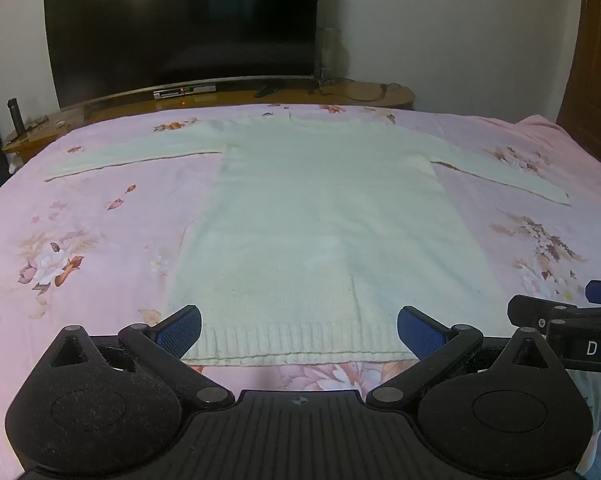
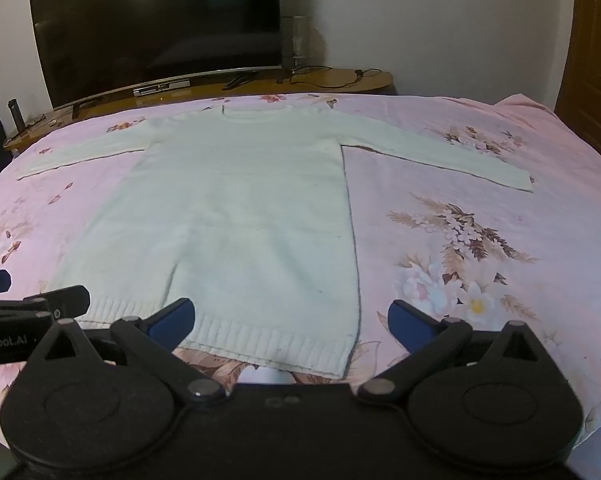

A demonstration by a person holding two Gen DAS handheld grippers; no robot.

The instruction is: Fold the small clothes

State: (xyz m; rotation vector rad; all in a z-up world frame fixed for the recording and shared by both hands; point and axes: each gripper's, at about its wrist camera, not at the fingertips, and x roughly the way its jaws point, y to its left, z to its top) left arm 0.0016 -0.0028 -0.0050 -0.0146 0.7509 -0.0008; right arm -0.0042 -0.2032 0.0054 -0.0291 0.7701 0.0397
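Left wrist view: left claw [image 1: 299, 330] tilted downward, spread wide, empty, above hem of white sweater [image 1: 324, 216] lying flat on pink floral bed [image 1: 80, 240]; television [image 1: 180, 28] behind.

Right wrist view: right claw [image 2: 288, 322] likewise wide, empty, over the sweater's [image 2: 236, 208] hem corner.

Both cameras sit low at the near edge of the bed [image 1: 100, 216], each looking forward and downward between its own open jaws toward the far wall. The left wrist view stands over the sweater's [image 1: 320, 216] near hem, about centred on it. The right wrist view stands further right, over the hem's right corner. Both share the whole sweater [image 2: 228, 200], the bedspread, the television [image 2: 156, 28] and the wooden stand [image 2: 340, 80] beyond. Each view catches the other gripper at its side edge.
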